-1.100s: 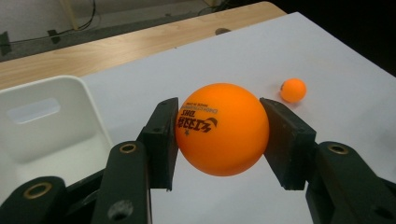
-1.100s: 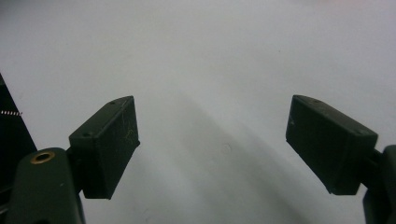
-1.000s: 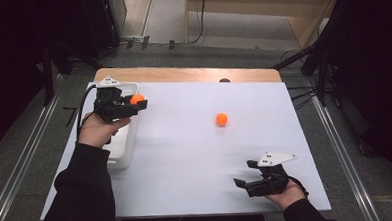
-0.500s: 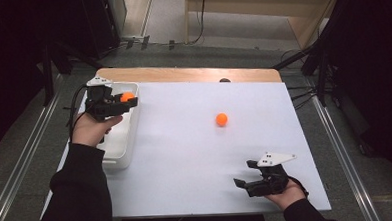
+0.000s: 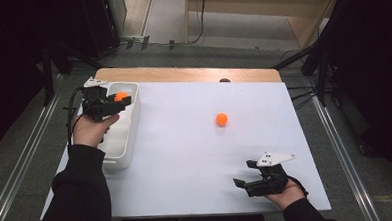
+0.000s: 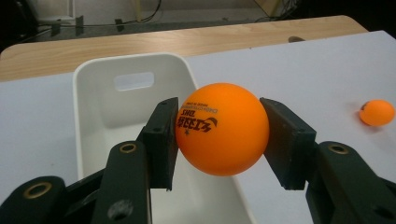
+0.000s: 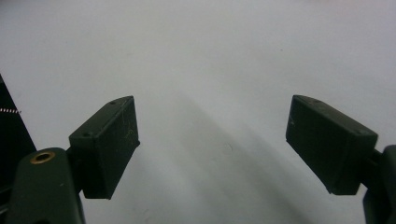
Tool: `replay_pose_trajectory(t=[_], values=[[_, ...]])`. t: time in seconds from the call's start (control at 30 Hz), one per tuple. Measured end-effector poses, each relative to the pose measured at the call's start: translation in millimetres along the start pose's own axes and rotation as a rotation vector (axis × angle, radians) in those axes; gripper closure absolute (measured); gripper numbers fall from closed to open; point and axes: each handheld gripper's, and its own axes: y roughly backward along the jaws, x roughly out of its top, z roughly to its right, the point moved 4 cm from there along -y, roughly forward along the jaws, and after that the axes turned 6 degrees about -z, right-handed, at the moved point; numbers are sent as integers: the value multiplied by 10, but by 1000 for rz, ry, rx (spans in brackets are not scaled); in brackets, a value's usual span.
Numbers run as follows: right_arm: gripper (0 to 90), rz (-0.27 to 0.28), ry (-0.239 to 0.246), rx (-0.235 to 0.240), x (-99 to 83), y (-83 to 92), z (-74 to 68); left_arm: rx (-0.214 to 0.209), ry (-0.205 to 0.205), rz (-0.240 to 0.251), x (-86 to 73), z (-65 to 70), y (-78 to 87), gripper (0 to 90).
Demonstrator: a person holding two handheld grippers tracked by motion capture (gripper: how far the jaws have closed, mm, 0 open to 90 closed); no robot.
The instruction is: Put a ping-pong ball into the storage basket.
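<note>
Fingers [image 6: 163, 140] of left gripper [image 6: 219, 140] clamp orange ball [image 6: 222, 128], hiding bin [image 6: 93, 93] floor; right gripper [image 7: 224, 149] open.

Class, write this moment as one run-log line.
left gripper: shut on held orange ball, over white bin | right gripper: open, on white table | second ball: loose mid-table

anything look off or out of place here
Nothing stands out. The left claw holds an orange ball over the white bin, and a second ball sits loose on the white table.
</note>
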Motion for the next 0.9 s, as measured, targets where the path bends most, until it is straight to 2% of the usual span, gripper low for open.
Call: replay_pose_trajectory(t=[0.43, 0.5, 0.63, 0.9], values=[[156, 4, -4, 0, -9, 11, 2, 38, 20, 11, -35, -16, -67, 501], [156, 6, -4, -2, -11, 13, 1, 57, 17, 24, -42, -9, -75, 501], [156, 3, -8, 0, -14, 15, -3, 61, 29, 51, -52, -6, -95, 501], [156, 4, -5, 0, -9, 8, -1, 71, 23, 27, -102, -8, -179, 501]])
